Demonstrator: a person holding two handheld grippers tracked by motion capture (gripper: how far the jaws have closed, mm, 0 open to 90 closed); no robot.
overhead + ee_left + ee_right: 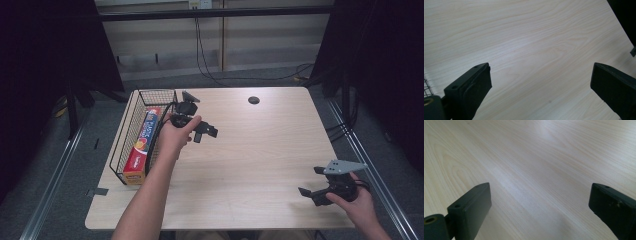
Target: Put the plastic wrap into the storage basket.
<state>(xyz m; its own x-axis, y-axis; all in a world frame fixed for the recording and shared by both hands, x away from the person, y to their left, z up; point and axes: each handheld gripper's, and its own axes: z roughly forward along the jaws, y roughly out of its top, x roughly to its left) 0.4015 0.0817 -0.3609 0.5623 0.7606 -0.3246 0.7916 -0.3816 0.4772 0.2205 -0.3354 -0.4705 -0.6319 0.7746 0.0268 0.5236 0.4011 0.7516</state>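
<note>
A long red, blue and orange box (141, 146) lies inside a black wire basket (125, 129) at the table's left edge. Just right of the basket, my left gripper (206, 133) hangs above the wood, open, jaws pointing right with nothing between them. In the left gripper view the left gripper (540, 85) has its jaws spread wide over bare wood, and a bit of basket wire (427, 86) shows at the left edge. My right gripper (311, 181) is held near the table's front right corner, open and holding nothing. The right gripper (540, 205) shows its jaws wide apart over bare wood.
The light wooden table (250, 150) has a round dark cable hole (253, 100) near its far edge. Dark curtains stand on both sides, and cables run along the floor and wall behind the table.
</note>
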